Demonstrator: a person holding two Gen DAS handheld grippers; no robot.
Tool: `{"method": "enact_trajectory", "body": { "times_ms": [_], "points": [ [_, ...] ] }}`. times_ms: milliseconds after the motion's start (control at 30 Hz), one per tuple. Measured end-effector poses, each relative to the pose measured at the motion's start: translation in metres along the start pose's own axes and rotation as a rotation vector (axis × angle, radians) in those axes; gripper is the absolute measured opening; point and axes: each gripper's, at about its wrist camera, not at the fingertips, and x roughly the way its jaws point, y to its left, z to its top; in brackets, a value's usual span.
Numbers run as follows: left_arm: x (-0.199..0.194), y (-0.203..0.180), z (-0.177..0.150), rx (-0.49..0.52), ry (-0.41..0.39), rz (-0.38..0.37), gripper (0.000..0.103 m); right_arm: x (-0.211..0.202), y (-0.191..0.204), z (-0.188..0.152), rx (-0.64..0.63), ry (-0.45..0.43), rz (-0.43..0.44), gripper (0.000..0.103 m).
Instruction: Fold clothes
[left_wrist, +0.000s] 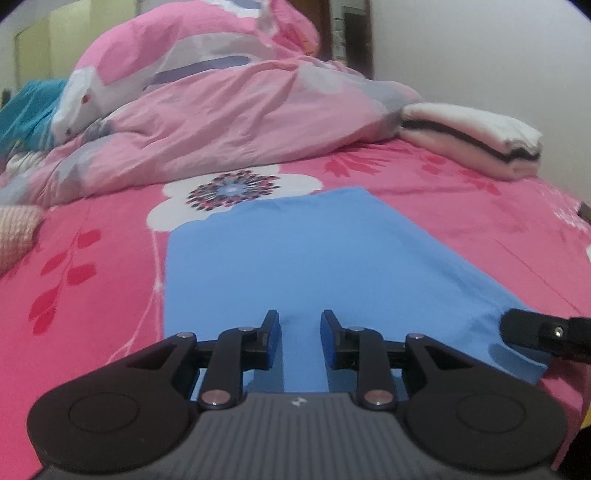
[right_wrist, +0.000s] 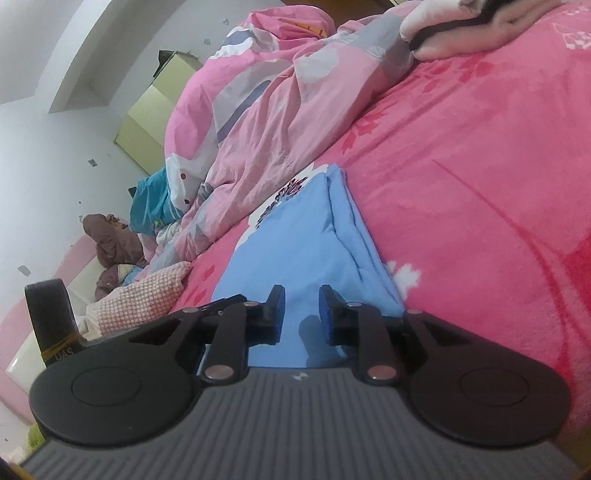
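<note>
While the blue garment (left_wrist: 295, 258) lies folded flat on the pink floral bedsheet (left_wrist: 92, 295), we hold both grippers low over its near edge. Our left gripper (left_wrist: 300, 323) has its jaws a little apart with only blue cloth showing in the gap below; the pads press on nothing. Our right gripper (right_wrist: 301, 299) stands the same way, jaws slightly parted over the cloth, nothing caught between them. In the left wrist view the tip of the right gripper reaches in at the garment's right corner. In the right wrist view the garment's far edge shows stacked folded layers. Beyond it a crumpled pink quilt (left_wrist: 221, 122) is heaped across the bed, and a folded white and black stack (left_wrist: 472, 136) sits at the far right, well apart from the garment.
</note>
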Motion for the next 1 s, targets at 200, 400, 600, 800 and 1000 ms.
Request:
{"method": "enact_trajectory", "body": {
  "times_ms": [200, 400, 600, 800, 1000],
  "points": [
    [-0.001, 0.023, -0.002, -0.077, 0.018, 0.046, 0.028, -0.003, -0.004, 0.001, 0.008, -0.003, 0.005, 0.021],
    [-0.002, 0.041, -0.007, -0.135, 0.027, 0.104, 0.028, -0.005, -0.006, 0.001, 0.011, -0.005, 0.005, 0.021],
    [-0.003, 0.046, -0.008, -0.143, 0.025, 0.136, 0.028, -0.005, -0.007, 0.001, 0.010, -0.006, 0.005, 0.022],
    [-0.002, 0.046, -0.009, -0.145, 0.026, 0.147, 0.029, -0.005, -0.006, 0.002, 0.007, -0.007, 0.003, 0.022],
    [-0.001, 0.051, -0.009, -0.157, 0.027, 0.160, 0.030, -0.005, -0.006, 0.002, 0.004, -0.008, 0.002, 0.023]
  ]
}}
